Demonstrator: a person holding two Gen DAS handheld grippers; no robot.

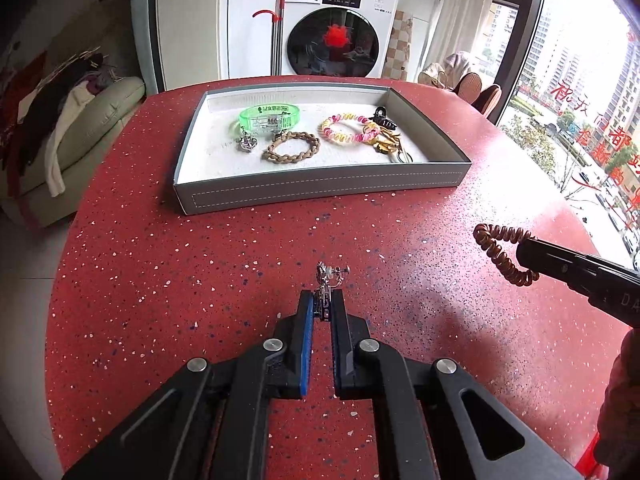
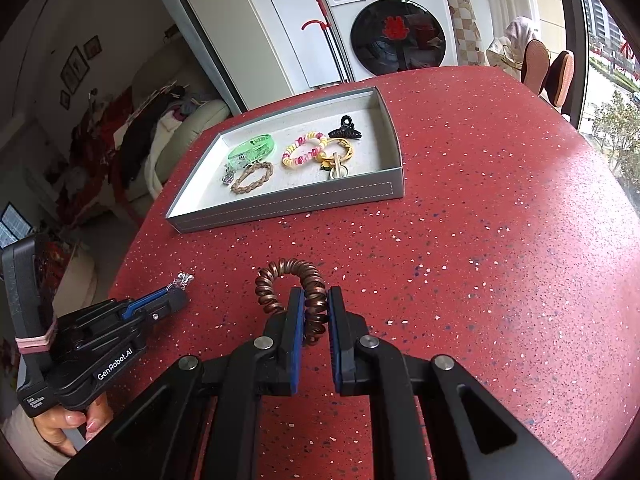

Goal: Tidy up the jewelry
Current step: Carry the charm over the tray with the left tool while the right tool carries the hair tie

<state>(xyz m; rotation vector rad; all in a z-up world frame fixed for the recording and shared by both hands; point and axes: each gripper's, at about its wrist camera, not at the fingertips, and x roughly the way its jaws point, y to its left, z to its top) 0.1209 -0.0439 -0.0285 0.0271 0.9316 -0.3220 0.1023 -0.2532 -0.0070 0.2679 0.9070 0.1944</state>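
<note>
Both pieces are picked up and ready to carry: the left gripper (image 1: 324, 306) is clamped on a small silver charm (image 1: 325, 280) just above the worktop (image 1: 160, 280), and the right gripper (image 2: 311, 308) pinches a brown coil band (image 2: 296, 280). Next comes moving each over the tray (image 1: 320, 190) and releasing onto free lining. The tray already holds a green bangle (image 1: 266, 117), braided bracelet (image 1: 291, 148), pink-yellow coil (image 1: 348, 130), claw clip (image 1: 382, 116) and keyring (image 2: 338, 160).

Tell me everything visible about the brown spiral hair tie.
The brown spiral hair tie is a coppery, glossy coil like a phone cord, apparently plastic, closed into a loop. The right tongs are shut on one side of it, and the rest arches beyond the fingertips. It sits over the red speckled table, in front of the grey tray; whether it touches the table is unclear.
</note>
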